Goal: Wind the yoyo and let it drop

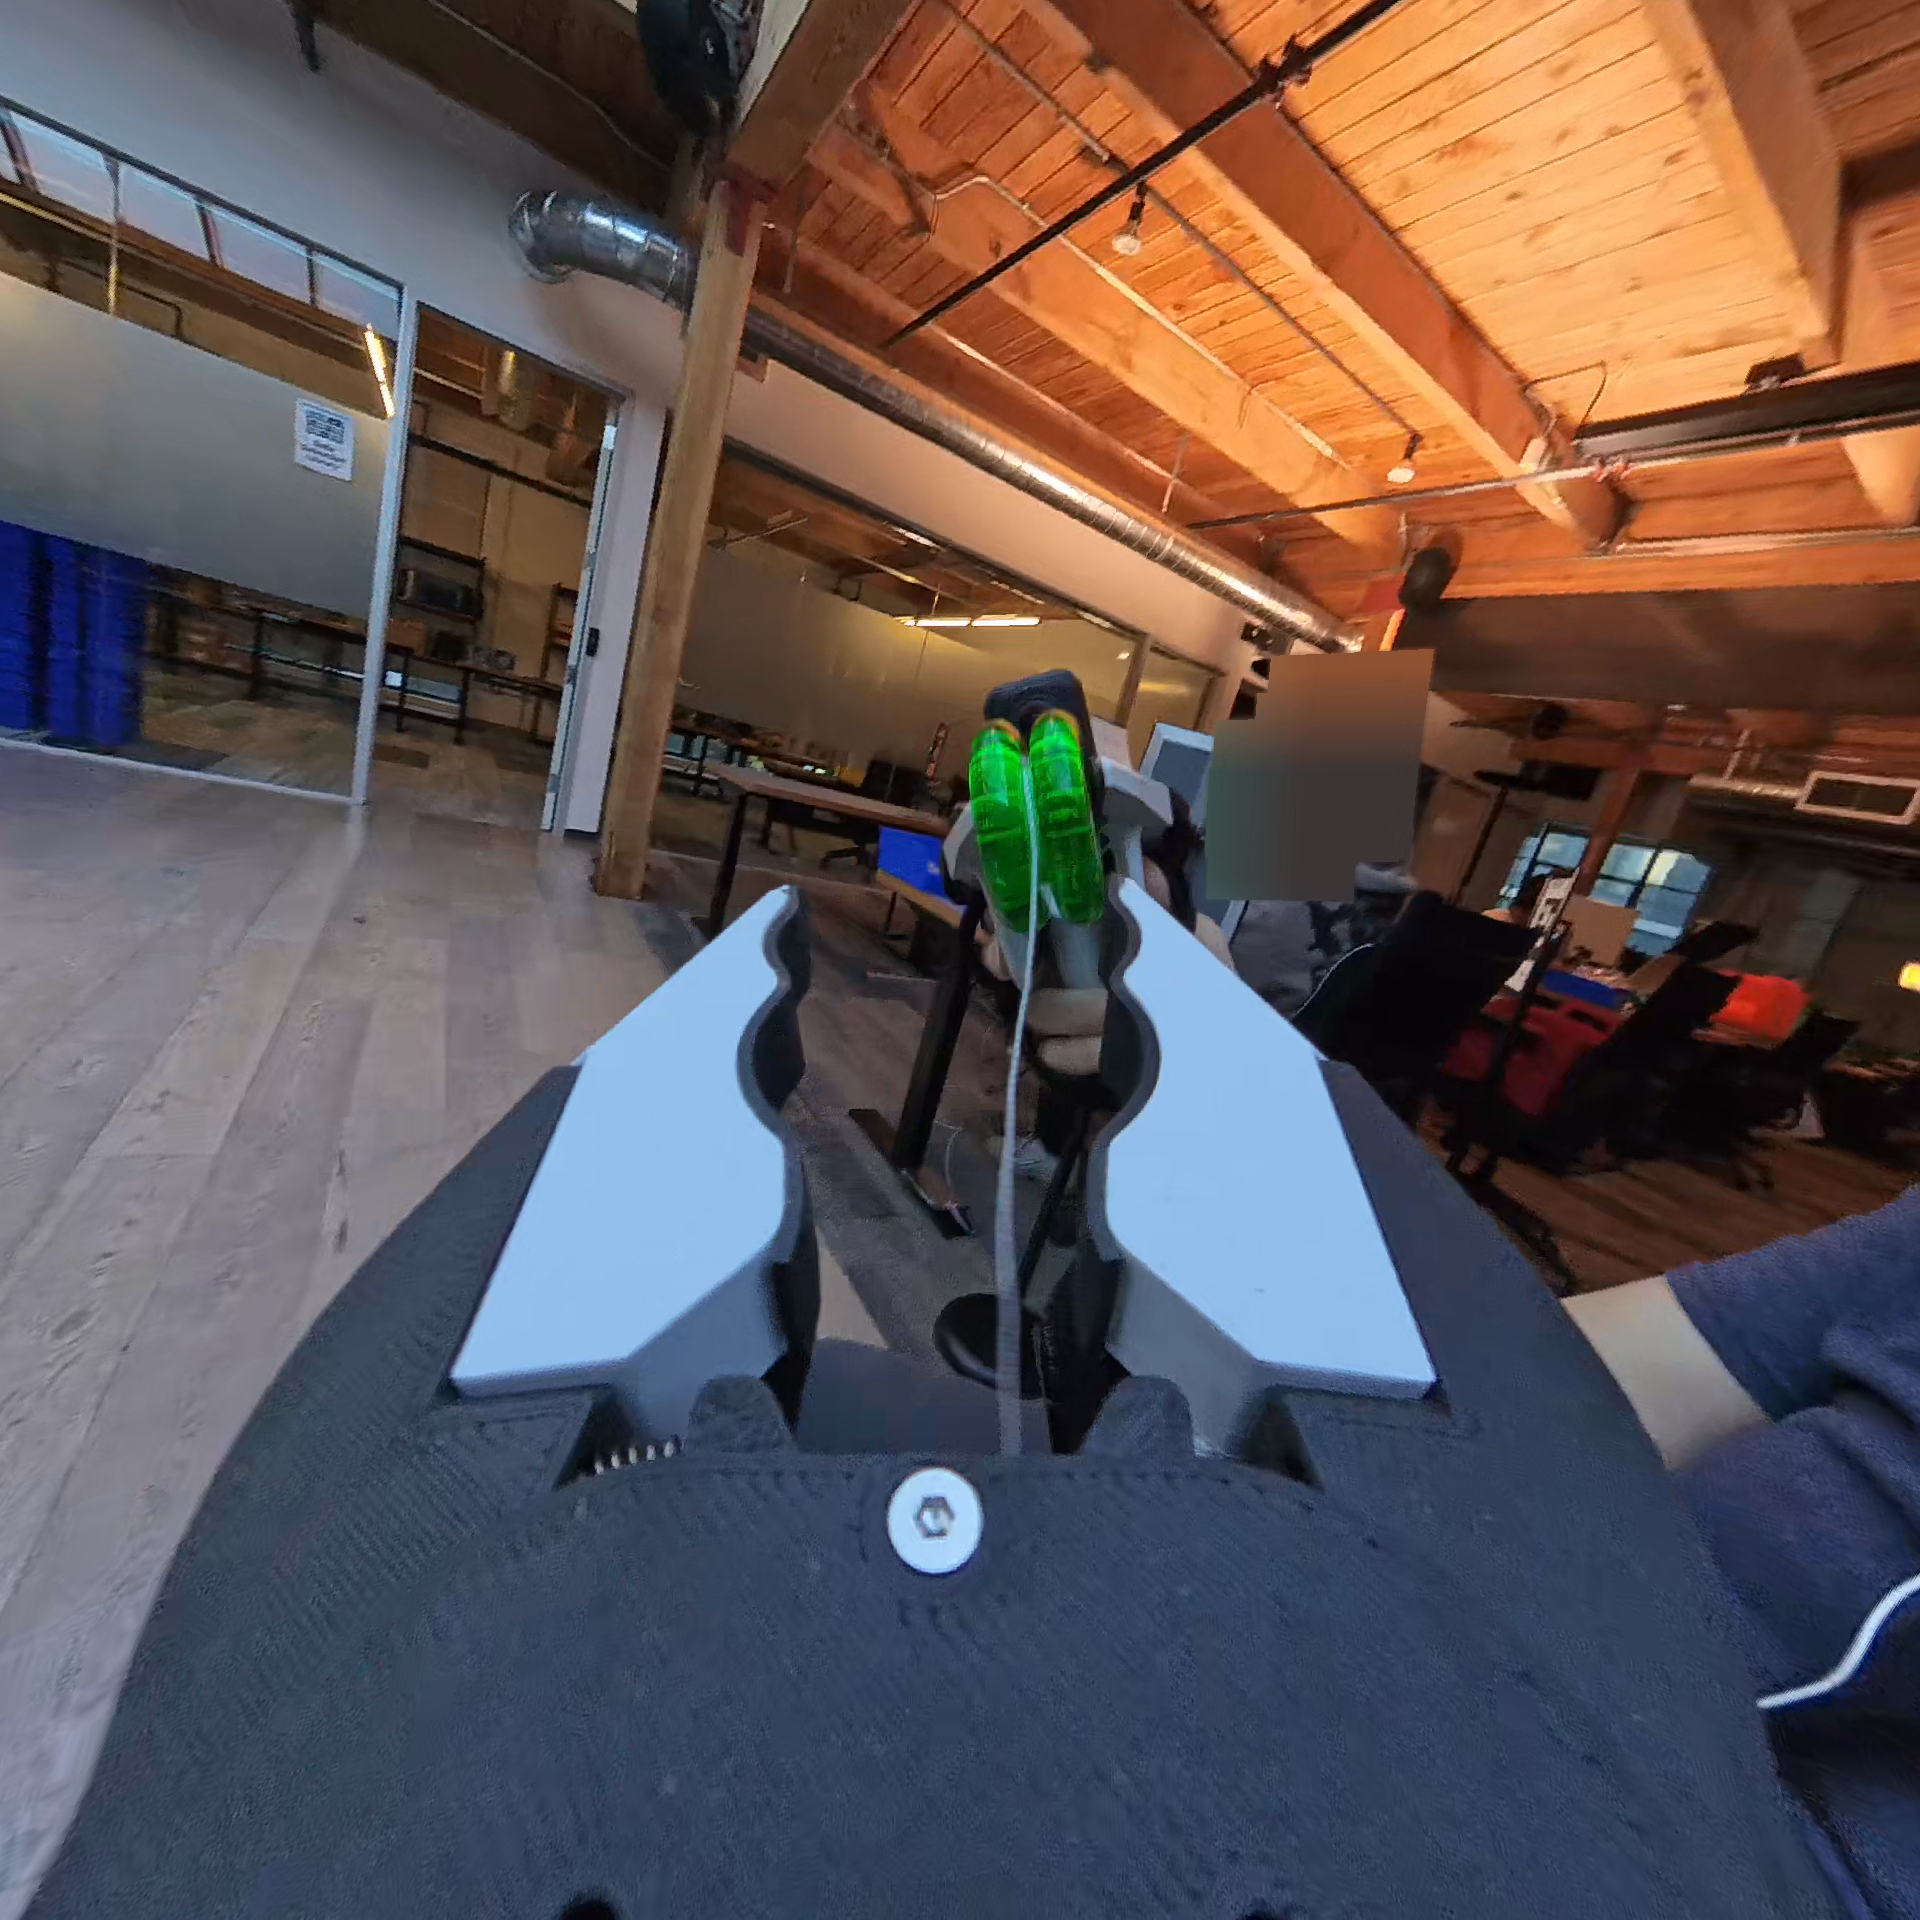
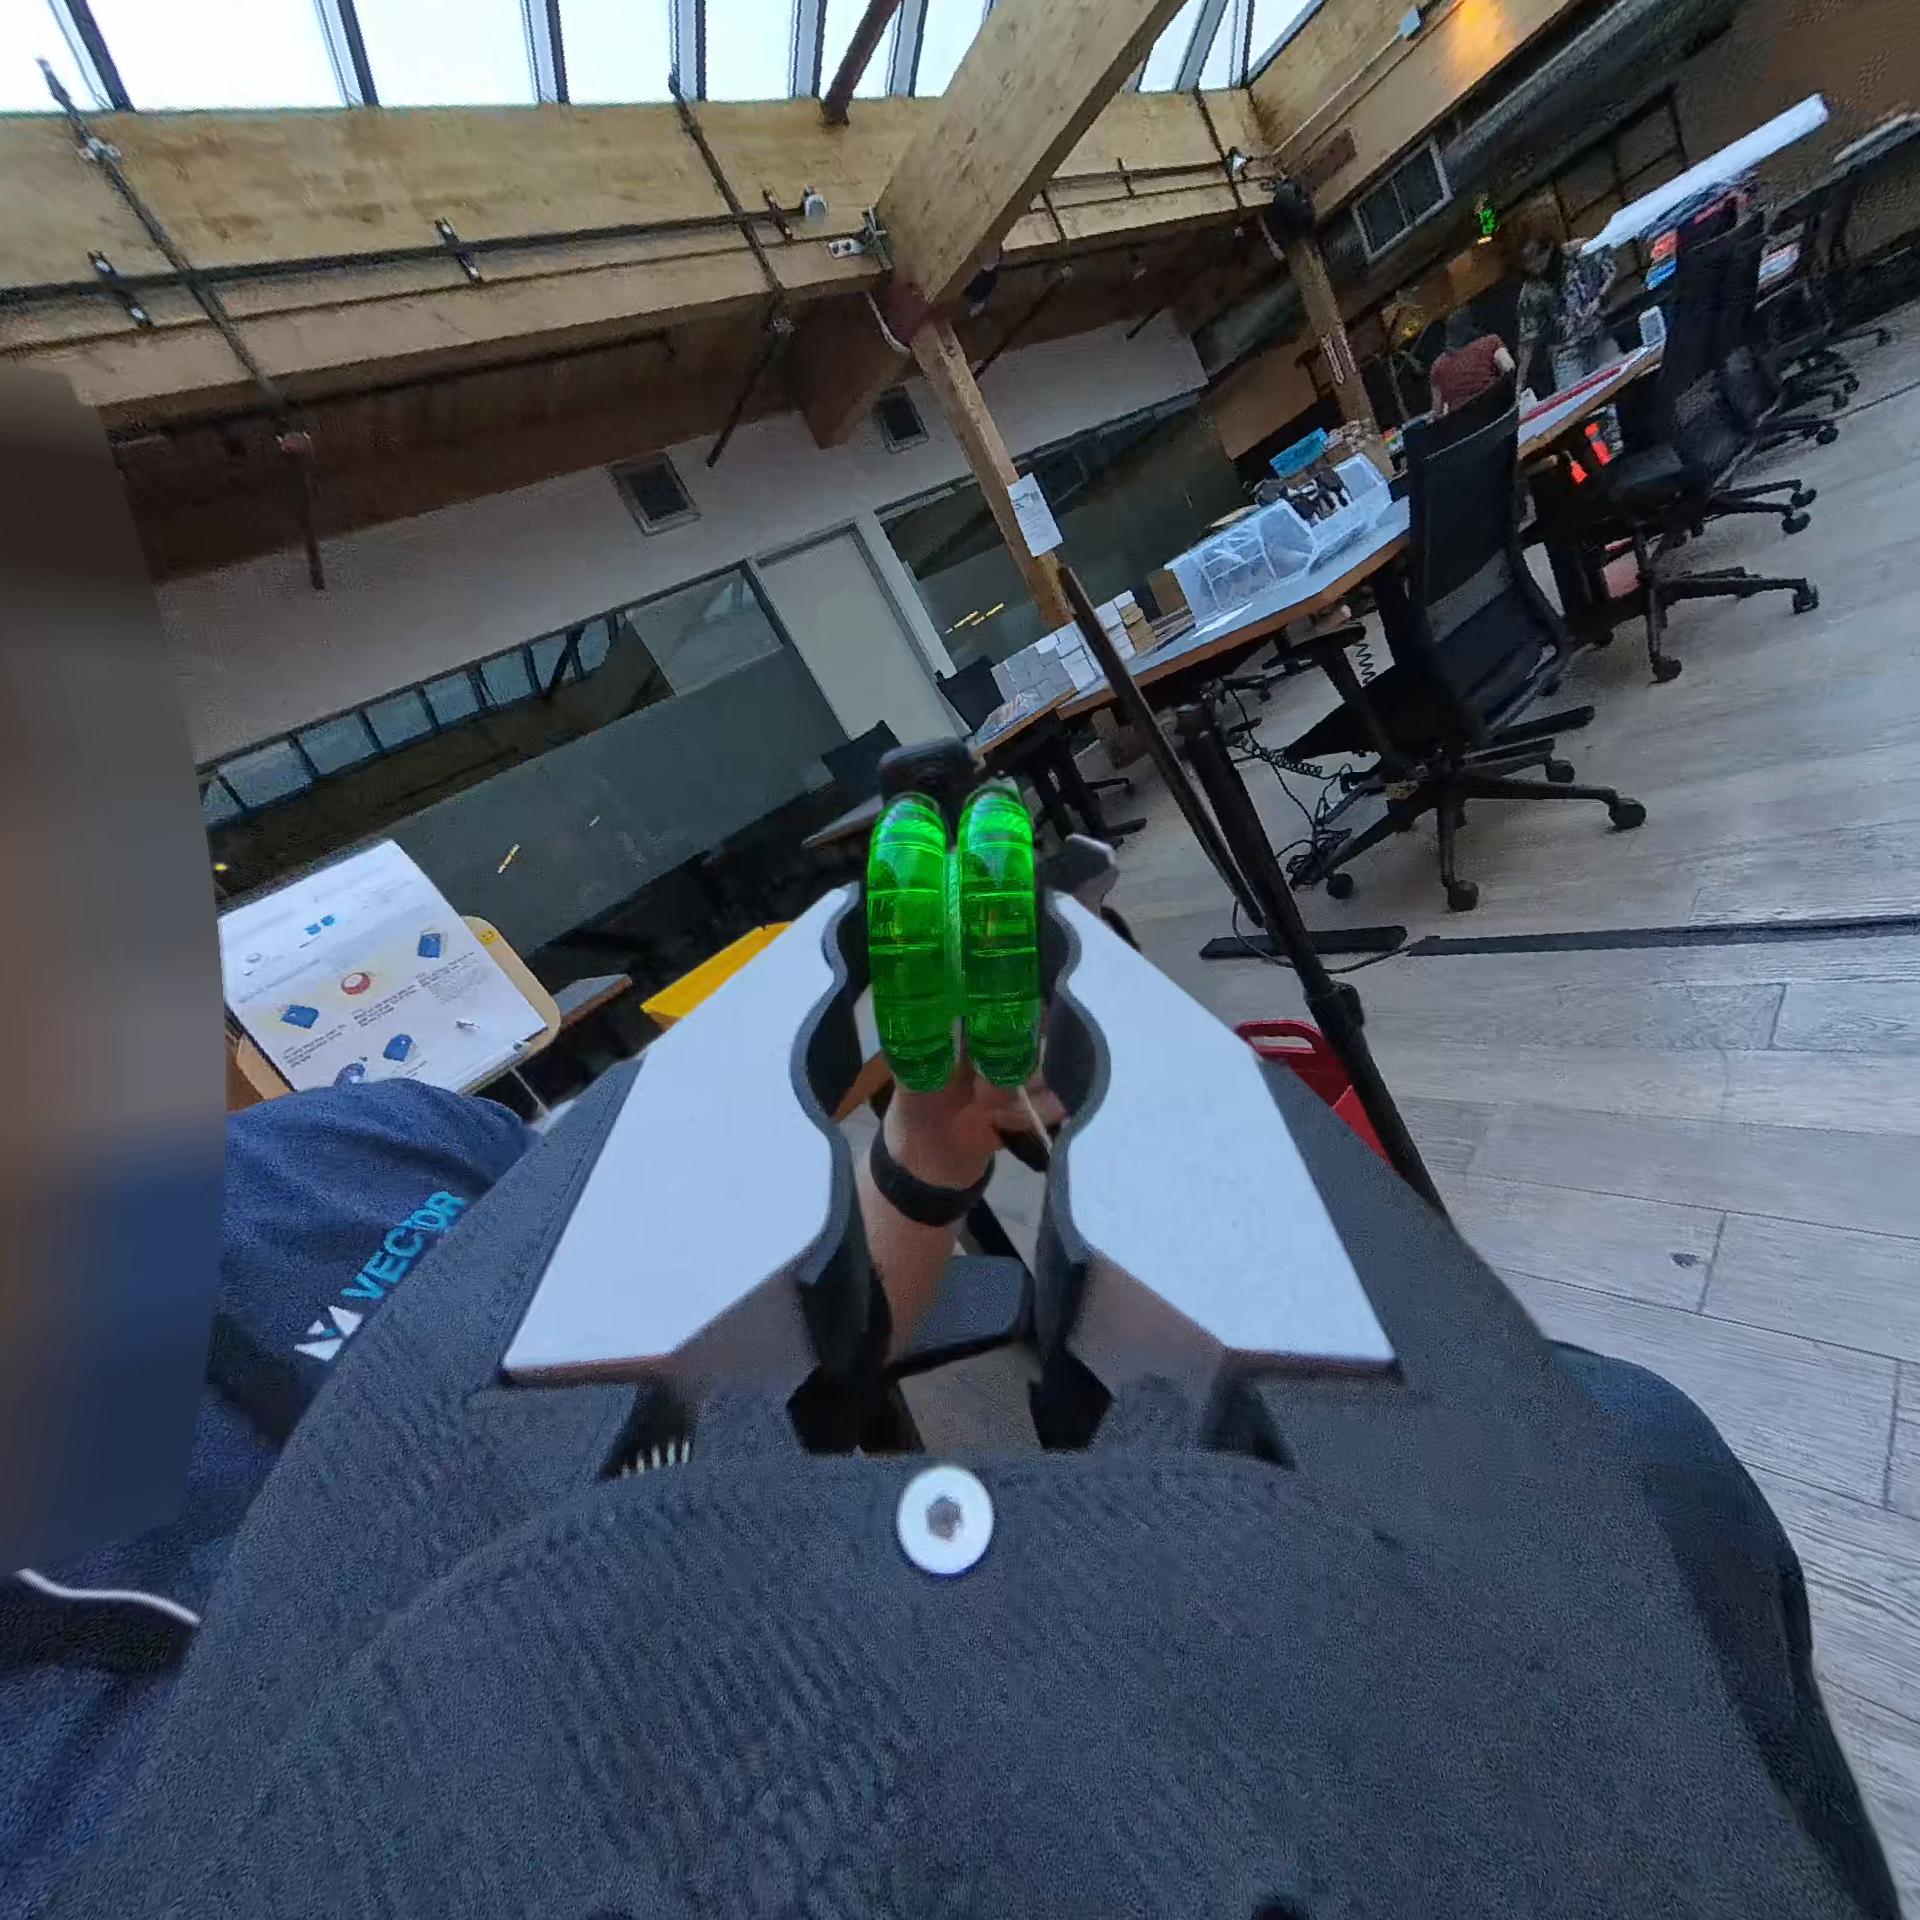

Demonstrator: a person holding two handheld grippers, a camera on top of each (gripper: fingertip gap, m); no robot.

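Seemingly pinches green yoyo (image 2: 914, 935) edge-on at 12 o'clock in right gripper (image 2: 953, 914) tips, steadying it for winding; leaves left gripper (image 1: 956, 904) spread so string (image 1: 1013, 1143) runs free toward 6 o'clock

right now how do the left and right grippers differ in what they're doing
The right gripper has its fingers closed on the green yoyo; the left gripper has its fingers wide apart, gripping nothing. The yoyo sits at the right gripper's fingertips; only the white string passes through the left gripper's gap. Both have grey fingers on black bodies.
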